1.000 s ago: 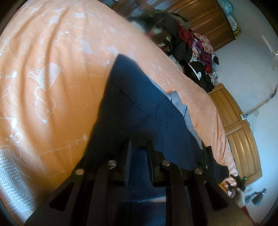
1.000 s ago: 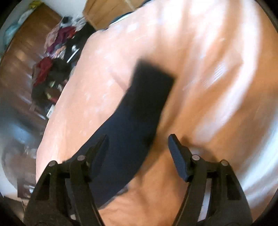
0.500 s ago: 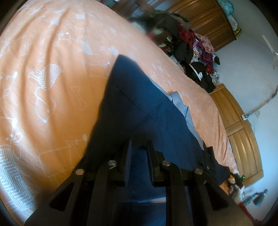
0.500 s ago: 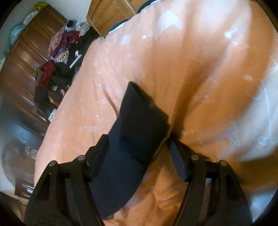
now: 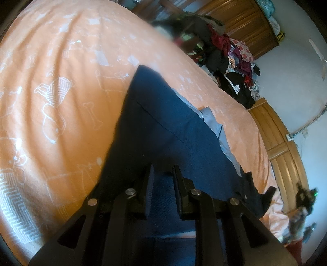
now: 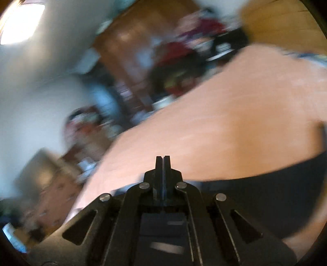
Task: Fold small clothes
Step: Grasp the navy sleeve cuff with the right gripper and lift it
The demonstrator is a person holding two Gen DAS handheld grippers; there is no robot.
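Navy garment (image 5: 163,131) on white-patterned orange bedspread (image 5: 61,92)

Wide bare orange bedcover (image 5: 61,98) to the left of the dark blue garment (image 5: 163,131), free for passing. Narrower free strip of cover on the right, toward the wooden bed frame (image 5: 286,155). Beyond the far edge, blocked by a heap of clothes (image 5: 231,61) before the wooden wardrobe (image 5: 241,18). Right wrist view blurred; open cover ahead of the right gripper (image 6: 162,161).

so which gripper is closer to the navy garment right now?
Left. The left gripper has its fingers clamped on the navy garment. The right gripper is shut over the orange bedsheet, with the garment off to its right.
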